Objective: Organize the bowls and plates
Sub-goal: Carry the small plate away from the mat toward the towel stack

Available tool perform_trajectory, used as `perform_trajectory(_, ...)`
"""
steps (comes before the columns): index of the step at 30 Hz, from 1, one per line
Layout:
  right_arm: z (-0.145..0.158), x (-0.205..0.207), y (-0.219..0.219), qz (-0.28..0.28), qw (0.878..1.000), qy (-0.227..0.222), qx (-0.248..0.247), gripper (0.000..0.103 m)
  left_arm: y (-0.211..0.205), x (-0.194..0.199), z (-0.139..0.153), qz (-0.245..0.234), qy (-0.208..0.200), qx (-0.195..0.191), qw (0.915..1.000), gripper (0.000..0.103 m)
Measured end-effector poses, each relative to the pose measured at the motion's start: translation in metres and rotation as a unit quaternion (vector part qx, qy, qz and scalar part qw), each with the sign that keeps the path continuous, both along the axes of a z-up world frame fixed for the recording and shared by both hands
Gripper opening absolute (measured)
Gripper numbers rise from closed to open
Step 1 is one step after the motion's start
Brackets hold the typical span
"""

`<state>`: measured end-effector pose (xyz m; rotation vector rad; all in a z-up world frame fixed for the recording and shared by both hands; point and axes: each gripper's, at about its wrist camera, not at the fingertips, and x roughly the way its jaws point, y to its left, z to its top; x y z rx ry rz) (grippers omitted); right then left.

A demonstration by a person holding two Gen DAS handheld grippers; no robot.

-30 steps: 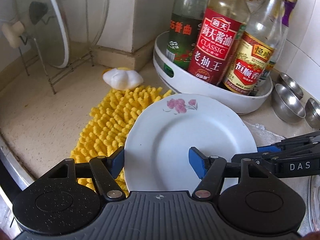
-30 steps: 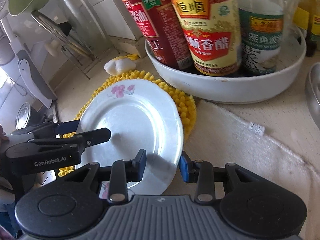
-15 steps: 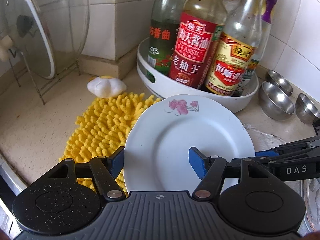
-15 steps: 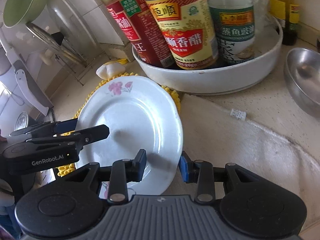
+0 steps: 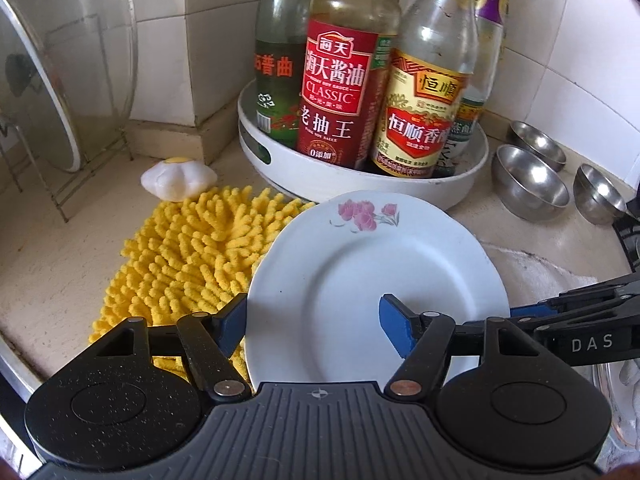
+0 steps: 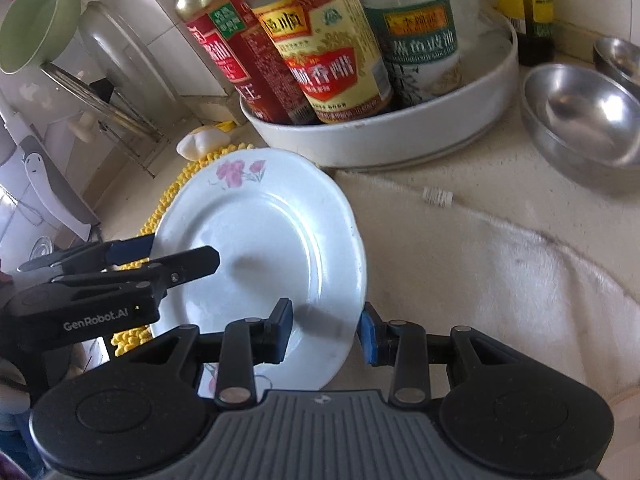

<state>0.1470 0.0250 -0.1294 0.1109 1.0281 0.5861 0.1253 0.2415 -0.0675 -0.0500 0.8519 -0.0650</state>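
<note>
A white plate (image 5: 372,276) with pink flowers is held tilted above the counter, between the yellow mat and the white cloth. My left gripper (image 5: 314,322) is shut on its left rim, one blue pad under the edge and the other on the face. My right gripper (image 6: 326,330) is shut on the plate (image 6: 260,240) at its right rim, one finger on the face and one outside the edge. The left gripper (image 6: 168,254) also shows in the right wrist view. Three steel bowls (image 5: 532,180) sit to the right; the nearest bowl (image 6: 584,120) looks large in the right wrist view.
A white round tray (image 5: 360,176) with several sauce bottles stands just behind the plate. A yellow chenille mat (image 5: 188,256) and an egg-shaped toy (image 5: 178,176) lie at the left. A glass lid (image 5: 48,92) leans in a wire rack. A white cloth (image 6: 500,280) covers the counter at the right.
Both grippers have carried the plate to the right, off the yellow mat and closer to the bottle tray and the steel bowls. Both holds on the plate look unchanged.
</note>
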Motion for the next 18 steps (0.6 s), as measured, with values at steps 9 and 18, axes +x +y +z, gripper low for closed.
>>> perform_trajectory(9,-0.009,0.009,0.019,0.012,1.0,-0.003,-0.005,0.061,0.02,0.0,-0.024,0.005,0.028,-0.013,0.9995,0.075)
perform_trajectory(18,-0.01,0.006,0.023,0.024,0.999,-0.013,-0.018,0.065,0.018,0.001,-0.027,0.002,0.018,-0.022,0.9996,0.081)
